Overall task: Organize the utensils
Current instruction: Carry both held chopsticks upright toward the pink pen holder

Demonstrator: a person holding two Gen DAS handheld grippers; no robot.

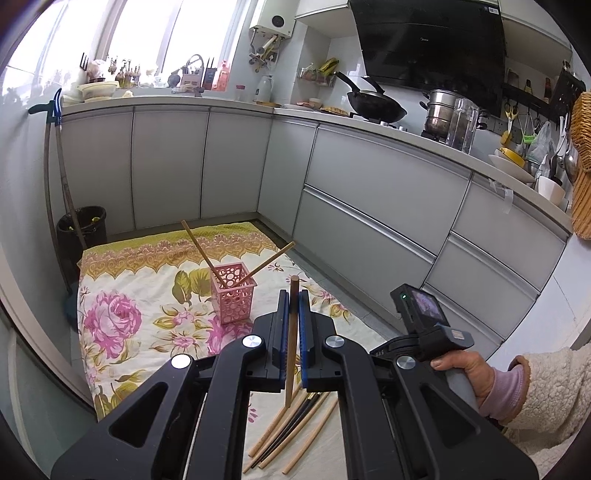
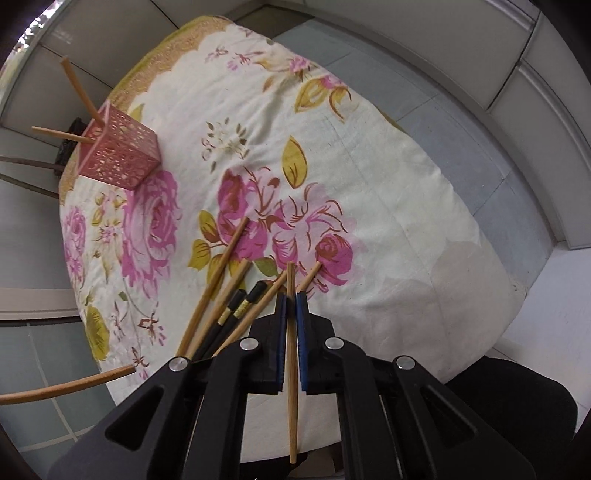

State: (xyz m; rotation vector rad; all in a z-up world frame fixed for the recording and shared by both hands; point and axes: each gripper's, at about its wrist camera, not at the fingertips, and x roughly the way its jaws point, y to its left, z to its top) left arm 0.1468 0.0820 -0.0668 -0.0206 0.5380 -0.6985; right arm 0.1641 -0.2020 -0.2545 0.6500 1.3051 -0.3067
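Bamboo fills both your tools: the left gripper (image 1: 294,295) is clamped tight on one chopstick (image 1: 291,339), the right gripper (image 2: 290,299) pinches another chopstick (image 2: 291,369), while the loose pile (image 2: 229,306) lies on the floral cloth (image 2: 388,206) and two stand in the pink holder (image 2: 122,155).

Kitchen with an L-shaped run of grey base cabinets (image 1: 369,184) under a pale countertop (image 1: 424,138), black range hood (image 1: 432,44) above a wok (image 1: 373,105) and steel pot (image 1: 439,110). Bright, overexposed windows (image 1: 147,33) at back left, white water heater (image 1: 273,16) on the wall. Grey tiled floor (image 2: 461,122), black bin (image 1: 81,229) in the corner.
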